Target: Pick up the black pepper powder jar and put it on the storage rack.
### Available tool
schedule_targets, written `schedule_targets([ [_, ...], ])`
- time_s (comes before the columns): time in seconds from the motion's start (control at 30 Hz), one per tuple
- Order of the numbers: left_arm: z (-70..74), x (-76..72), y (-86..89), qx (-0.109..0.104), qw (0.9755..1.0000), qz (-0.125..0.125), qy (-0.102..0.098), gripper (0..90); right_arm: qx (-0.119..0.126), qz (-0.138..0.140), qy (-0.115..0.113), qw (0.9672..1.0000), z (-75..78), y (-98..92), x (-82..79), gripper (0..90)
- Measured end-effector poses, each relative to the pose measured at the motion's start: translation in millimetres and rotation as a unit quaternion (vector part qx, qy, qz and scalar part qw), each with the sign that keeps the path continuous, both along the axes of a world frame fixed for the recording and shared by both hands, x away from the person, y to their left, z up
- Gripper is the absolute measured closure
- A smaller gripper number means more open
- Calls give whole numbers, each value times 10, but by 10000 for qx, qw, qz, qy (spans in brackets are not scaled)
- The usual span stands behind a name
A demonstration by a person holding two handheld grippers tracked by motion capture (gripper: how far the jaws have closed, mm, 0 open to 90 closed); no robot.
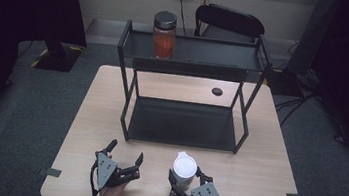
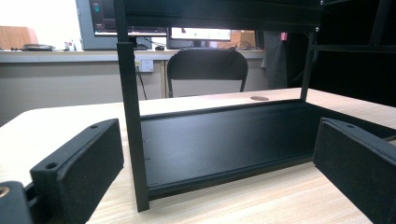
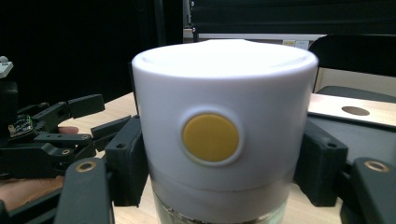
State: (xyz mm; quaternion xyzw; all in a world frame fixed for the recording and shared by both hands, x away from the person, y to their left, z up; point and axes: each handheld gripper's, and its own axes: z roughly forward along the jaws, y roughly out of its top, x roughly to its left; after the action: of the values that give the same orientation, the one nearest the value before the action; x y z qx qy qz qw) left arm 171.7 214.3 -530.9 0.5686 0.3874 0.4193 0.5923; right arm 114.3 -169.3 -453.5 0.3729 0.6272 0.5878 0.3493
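Note:
A container with a wide white lid [image 1: 184,168] stands on the table near its front edge, and my right gripper [image 1: 186,180] is shut on it. In the right gripper view the white lid [image 3: 224,116] with its yellow round button [image 3: 210,138] sits between the two black jaws, which press on its sides. My left gripper [image 1: 125,153] rests to the left of it, open with nothing between its fingers. A black two-level rack [image 1: 184,124] stands mid-table, and a jar of orange-red contents with a dark lid [image 1: 164,35] stands on its top shelf. The left gripper view faces the rack's lower shelf [image 2: 224,140].
The rack's front left post [image 2: 133,140] stands close ahead of the left gripper. A black chair [image 1: 229,21] stands behind the table. The tabletop [image 1: 263,179] has a cable hole [image 1: 217,91] behind the rack. Tape tabs mark the front corners.

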Motion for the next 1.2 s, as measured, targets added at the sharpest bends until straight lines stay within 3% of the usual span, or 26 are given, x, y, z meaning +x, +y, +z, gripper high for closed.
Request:
schedule_targets([
  [0.57, -1, 0, 0, -1, 10000, -1, -1, 11, -175, 82, -162, 9997, 329, -64, 183, 299],
  [1.2, -1, 0, 0, -1, 10000, -1, -3, 12, 59, -25, -383, 9992, 598, -130, 373, 300],
])
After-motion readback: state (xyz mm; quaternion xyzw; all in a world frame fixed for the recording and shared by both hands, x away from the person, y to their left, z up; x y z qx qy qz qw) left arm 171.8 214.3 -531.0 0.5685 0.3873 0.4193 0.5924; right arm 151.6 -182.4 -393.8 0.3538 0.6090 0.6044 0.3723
